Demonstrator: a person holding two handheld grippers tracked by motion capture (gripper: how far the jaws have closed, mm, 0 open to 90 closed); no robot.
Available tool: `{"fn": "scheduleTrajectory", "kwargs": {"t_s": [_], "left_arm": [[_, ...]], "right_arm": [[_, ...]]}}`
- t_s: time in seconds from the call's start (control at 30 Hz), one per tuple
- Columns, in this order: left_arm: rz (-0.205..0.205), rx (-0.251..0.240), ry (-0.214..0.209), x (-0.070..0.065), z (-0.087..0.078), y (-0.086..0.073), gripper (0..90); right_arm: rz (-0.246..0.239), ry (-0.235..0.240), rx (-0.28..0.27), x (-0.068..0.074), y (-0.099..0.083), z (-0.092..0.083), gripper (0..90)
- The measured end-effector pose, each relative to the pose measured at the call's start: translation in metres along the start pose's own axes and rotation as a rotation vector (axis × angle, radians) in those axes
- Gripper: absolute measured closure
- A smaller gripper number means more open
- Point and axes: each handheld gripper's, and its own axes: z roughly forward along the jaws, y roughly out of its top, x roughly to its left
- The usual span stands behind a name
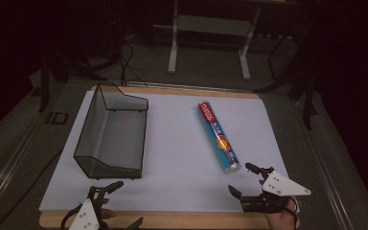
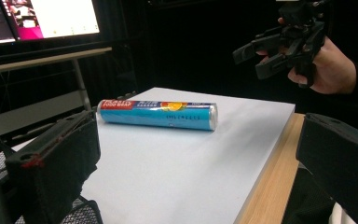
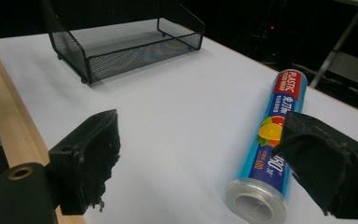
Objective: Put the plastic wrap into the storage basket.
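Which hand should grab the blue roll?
Probably the right. The right gripper sits open just beside the roll's near end, while the left gripper is over by the mesh basket.

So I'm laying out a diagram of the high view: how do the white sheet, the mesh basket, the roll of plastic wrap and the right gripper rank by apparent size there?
1. White sheet, largest by far.
2. Mesh basket.
3. Roll of plastic wrap and right gripper: too close to rank. The roll is longer and slimmer, the gripper is broader and nearer the camera.

Blue wrap roll (image 1: 218,137), black mesh basket (image 1: 112,134)
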Motion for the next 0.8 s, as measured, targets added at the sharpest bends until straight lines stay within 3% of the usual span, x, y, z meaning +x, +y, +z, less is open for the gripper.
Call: {"fn": "scheduleTrajectory", "kwargs": {"t_s": [0.27, 0.43, 0.63, 0.8], "left_arm": [[0.004, 0.003, -0.005, -0.001, 0.001, 0.0, 0.5], [0.005, 0.003, -0.003, -0.001, 0.001, 0.0, 0.5], [0.008, 0.003, -0.004, -0.002, 0.002, 0.0, 0.5], [0.009, 0.005, -0.005, -0.002, 0.002, 0.0, 0.5]], "right_arm": [[-0.024, 0.005, 0.045, 0.002, 0.0, 0.003, 13.4], [-0.037, -0.003, 0.045, 0.004, 0.002, 0.004, 13.4], [-0.021, -0.022, 0.008, 0.001, 0.011, 0.008, 12.7], [-0.009, -0.055, 0.034, -0.006, 0.017, 0.016, 12.8]]}}
